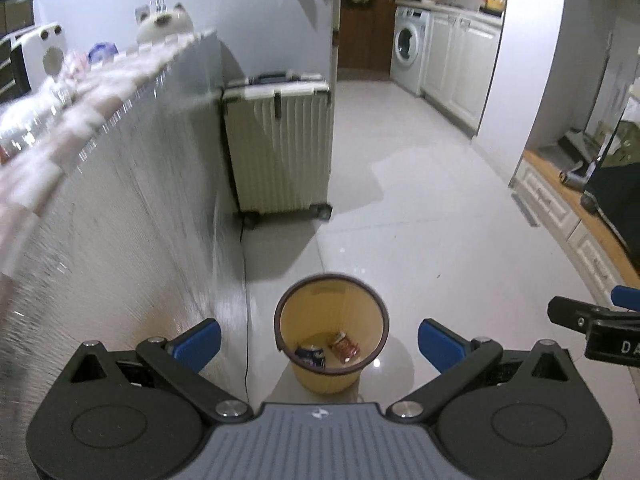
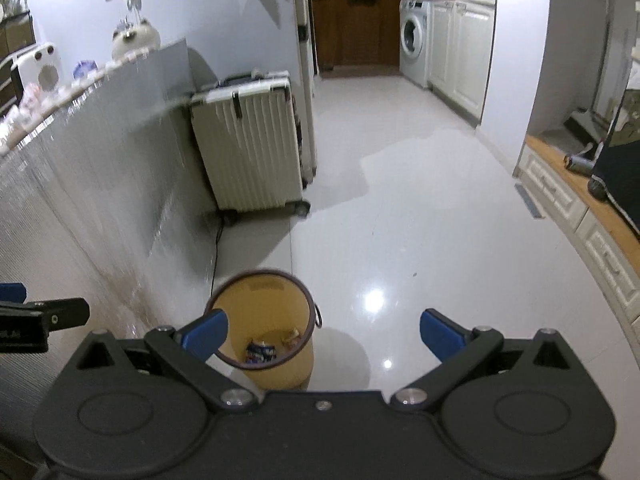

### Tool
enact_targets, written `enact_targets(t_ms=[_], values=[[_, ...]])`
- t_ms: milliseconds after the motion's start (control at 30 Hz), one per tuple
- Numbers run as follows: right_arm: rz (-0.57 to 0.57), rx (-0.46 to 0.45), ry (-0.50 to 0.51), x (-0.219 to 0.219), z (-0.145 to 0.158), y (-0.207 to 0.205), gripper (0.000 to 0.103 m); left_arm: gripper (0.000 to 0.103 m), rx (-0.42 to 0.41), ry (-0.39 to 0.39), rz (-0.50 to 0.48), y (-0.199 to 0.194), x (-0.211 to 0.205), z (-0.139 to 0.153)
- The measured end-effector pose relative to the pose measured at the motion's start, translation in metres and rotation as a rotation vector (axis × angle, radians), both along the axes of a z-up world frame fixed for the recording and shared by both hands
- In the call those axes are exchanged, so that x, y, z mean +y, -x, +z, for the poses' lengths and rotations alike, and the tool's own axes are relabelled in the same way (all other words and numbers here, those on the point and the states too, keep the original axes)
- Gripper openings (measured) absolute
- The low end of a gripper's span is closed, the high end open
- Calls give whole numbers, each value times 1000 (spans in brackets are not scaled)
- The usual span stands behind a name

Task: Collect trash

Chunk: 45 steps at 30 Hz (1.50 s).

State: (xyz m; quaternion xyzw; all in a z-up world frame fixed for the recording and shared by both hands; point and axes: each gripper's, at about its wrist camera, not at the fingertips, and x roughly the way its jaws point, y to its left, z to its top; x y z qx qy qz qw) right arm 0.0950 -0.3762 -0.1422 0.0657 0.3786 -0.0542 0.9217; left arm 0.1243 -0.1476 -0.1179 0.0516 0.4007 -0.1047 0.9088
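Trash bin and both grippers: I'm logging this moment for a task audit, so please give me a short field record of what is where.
bin: yellow trash bin with a dark rim, upright on the white tile floor
contents: blue can and red can lying on the bottom
left gripper: open, empty, above the bin
right gripper: open, empty, bin under its left finger
nearby: cream suitcase beyond the bin, beside the table edge
background: washing machine
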Motion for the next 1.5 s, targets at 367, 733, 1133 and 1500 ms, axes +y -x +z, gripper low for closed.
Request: enact_targets(t_ms=[367,733,1133,1500], values=[[7,-134,29,15,79,30,103,103,-156,41,13,31,31,80],[64,-253,27,66,142,35,103,103,-275,92,106,40,112,138],[195,-276,3,158,168,-11,103,103,-337,36,249,24,226,163],[284,-259,-48,239,173,-68,103,103,-331,-28,345,-19,329,171]])
